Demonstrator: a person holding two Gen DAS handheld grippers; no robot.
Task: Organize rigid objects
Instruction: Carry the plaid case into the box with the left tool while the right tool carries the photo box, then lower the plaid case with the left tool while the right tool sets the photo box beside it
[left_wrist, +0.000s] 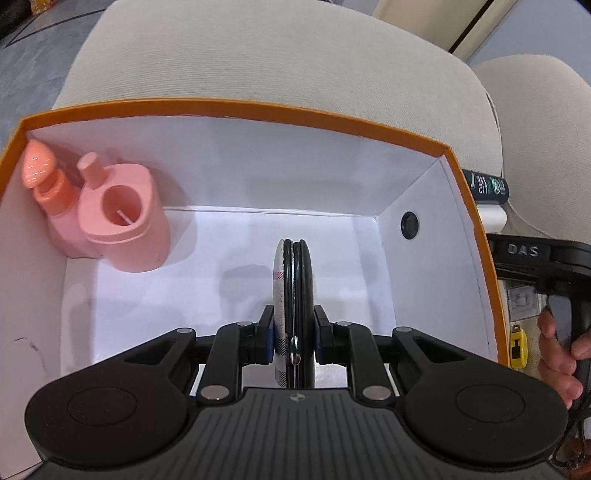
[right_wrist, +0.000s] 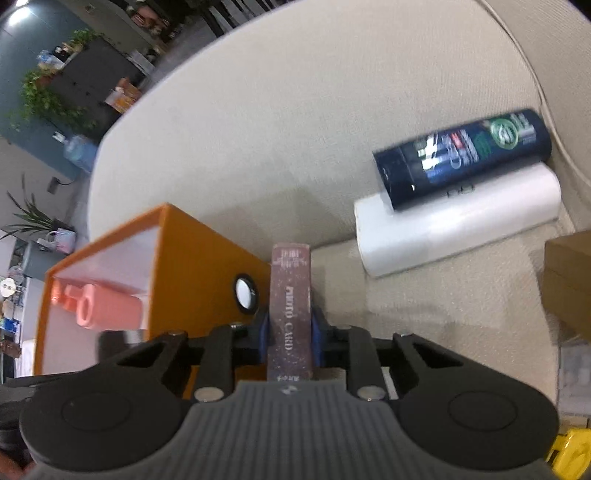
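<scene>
One orange box (left_wrist: 258, 107) on the sofa (left_wrist: 258, 48) contains two pink bottles (left_wrist: 125, 218). The left gripper (left_wrist: 293, 332) is clamped on one round compact (left_wrist: 293, 291) inside the box. The right gripper (right_wrist: 290, 332) grasps one maroon photo-card box (right_wrist: 290, 310) beside the orange box; one dark bottle (right_wrist: 461, 158) lies on one white roll (right_wrist: 458, 225).

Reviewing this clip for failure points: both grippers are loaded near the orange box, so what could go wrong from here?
1. The left gripper pinches the round compact edge-on over the orange box; released like that, it may roll or tip.
2. The right gripper holds the brown card box close beside the orange box's outer wall; it might clip the rim going in.
3. The pink containers in the corner could get knocked.
</scene>
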